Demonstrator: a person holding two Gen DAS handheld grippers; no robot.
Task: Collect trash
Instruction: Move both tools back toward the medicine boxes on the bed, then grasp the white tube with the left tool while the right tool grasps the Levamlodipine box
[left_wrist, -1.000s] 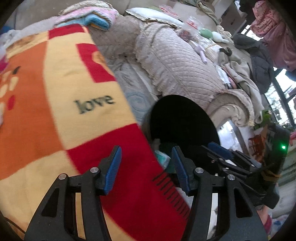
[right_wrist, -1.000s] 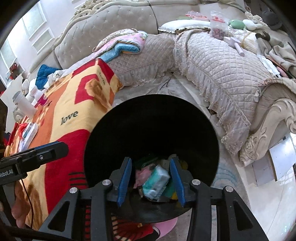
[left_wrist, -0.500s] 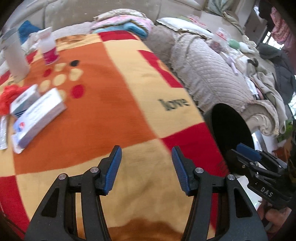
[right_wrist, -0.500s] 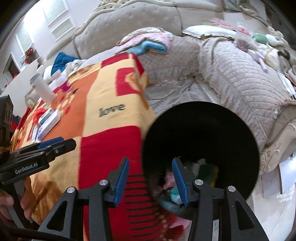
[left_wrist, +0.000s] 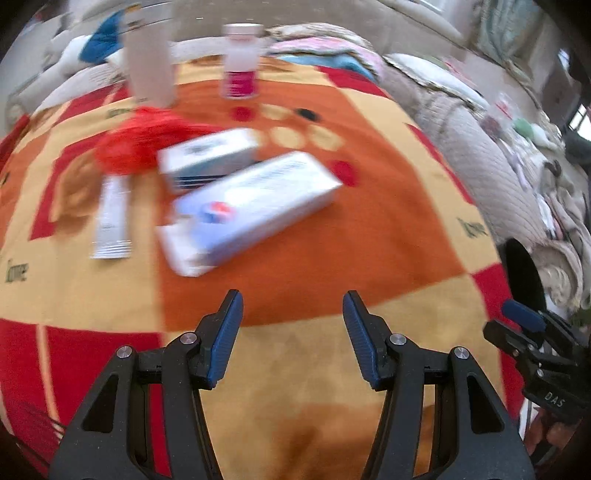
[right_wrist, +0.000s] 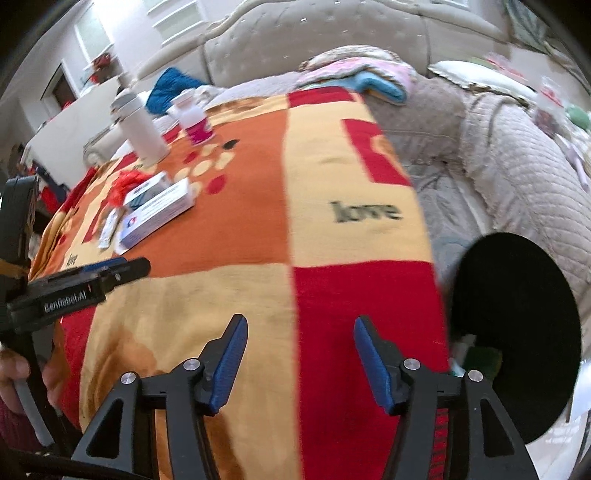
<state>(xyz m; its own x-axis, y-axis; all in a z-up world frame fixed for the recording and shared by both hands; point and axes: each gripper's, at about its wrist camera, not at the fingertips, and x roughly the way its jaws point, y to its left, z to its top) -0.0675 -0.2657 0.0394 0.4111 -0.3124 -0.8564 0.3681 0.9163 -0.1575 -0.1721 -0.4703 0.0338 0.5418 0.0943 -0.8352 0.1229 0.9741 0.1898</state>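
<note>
Two white cartons (left_wrist: 255, 199) (left_wrist: 207, 157), a silver sachet (left_wrist: 110, 218) and a red crumpled wrapper (left_wrist: 136, 140) lie on the orange, yellow and red blanket (left_wrist: 369, 236). My left gripper (left_wrist: 291, 332) is open and empty, hovering short of the long carton. My right gripper (right_wrist: 297, 362) is open and empty over the blanket's near edge. The black bin (right_wrist: 517, 332) stands right of it with trash inside. The cartons also show in the right wrist view (right_wrist: 159, 210). The left gripper shows there too (right_wrist: 110, 273).
A white bottle (left_wrist: 149, 62) and a small pink-labelled bottle (left_wrist: 242, 62) stand at the blanket's far side. A quilted beige sofa (right_wrist: 517, 166) with folded cloths and clutter runs along the back and right. The bin's edge shows in the left wrist view (left_wrist: 524, 273).
Both grippers swung left, away from the bin and over the blanket. The right jaws opened wider after leaving the bin. The cartons and wrapper came into the left view.
</note>
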